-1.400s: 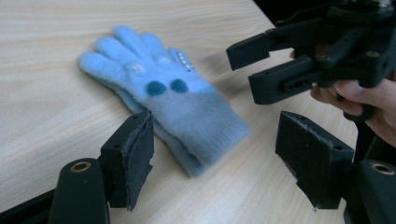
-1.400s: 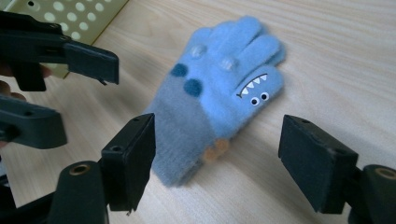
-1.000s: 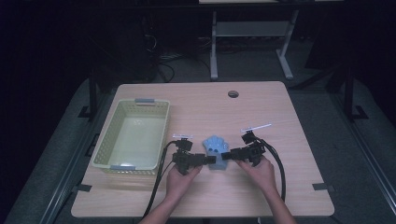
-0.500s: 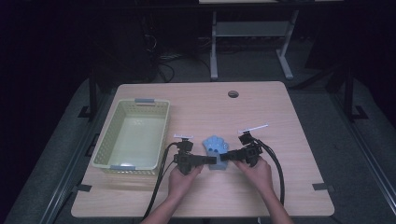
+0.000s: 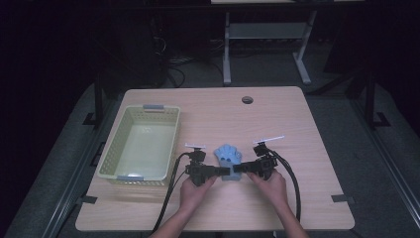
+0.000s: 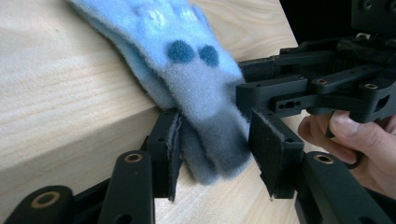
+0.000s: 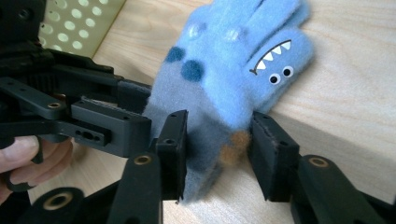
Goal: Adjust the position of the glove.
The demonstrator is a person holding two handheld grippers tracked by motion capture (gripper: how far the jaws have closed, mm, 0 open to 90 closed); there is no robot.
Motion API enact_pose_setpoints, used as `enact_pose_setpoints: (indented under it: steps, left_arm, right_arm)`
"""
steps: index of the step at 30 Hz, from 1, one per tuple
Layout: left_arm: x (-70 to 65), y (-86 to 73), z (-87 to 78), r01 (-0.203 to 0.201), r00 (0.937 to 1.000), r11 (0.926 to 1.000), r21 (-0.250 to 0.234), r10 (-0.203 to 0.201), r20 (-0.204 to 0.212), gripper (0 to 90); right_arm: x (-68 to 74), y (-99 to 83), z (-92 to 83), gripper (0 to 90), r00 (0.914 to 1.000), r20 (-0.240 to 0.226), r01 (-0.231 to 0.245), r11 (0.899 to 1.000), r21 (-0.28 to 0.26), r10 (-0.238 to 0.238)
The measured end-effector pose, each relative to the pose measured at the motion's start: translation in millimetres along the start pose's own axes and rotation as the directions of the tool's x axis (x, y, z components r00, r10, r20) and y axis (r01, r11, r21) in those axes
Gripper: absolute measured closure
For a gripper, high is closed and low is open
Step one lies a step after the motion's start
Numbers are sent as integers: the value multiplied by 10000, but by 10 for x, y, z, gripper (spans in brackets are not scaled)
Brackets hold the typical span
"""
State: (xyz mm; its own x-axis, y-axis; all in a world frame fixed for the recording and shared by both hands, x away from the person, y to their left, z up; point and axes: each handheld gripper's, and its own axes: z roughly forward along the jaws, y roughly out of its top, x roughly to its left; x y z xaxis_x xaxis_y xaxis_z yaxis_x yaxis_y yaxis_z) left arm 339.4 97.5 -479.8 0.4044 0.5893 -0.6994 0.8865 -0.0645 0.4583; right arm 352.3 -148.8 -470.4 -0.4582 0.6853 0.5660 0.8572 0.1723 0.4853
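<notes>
My left gripper [image 6: 217, 161] and right gripper [image 7: 217, 149], jaws apart, straddle the cuff end of the blue monster glove [image 5: 228, 159] on the table [image 5: 307, 193], its long axis running away from both, equally near

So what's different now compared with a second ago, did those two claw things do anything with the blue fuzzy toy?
Very little changed. The left gripper and right gripper stayed at the near end of the blue plush toy, its cuff between each pair of open fingers, not yet clamped. The toy shifted only slightly, if at all. The yellow basket and the table are as before.
</notes>
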Motion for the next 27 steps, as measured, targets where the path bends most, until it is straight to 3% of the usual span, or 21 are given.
enact_pose_setpoints:
  steps: [5,11,15,27]
  left_arm:
    - [34,10,12,320,9994,9995,62,-321,132,590]
    - [75,26,37,596,9976,9982,106,-600,356,655]
    - [108,39,40,758,9957,9970,183,-766,512,678]
    - [113,74,32,447,9971,9987,224,-460,609,699]
  right_arm:
    - [15,-5,15,618,10000,-47,-34,10000,-10,34]
    - [1,-3,37,675,9979,-493,-418,9991,122,423]
    - [-9,-2,47,710,9979,-600,-230,9997,6,230]
    - [-3,5,22,770,9965,-816,-225,9995,-209,208]
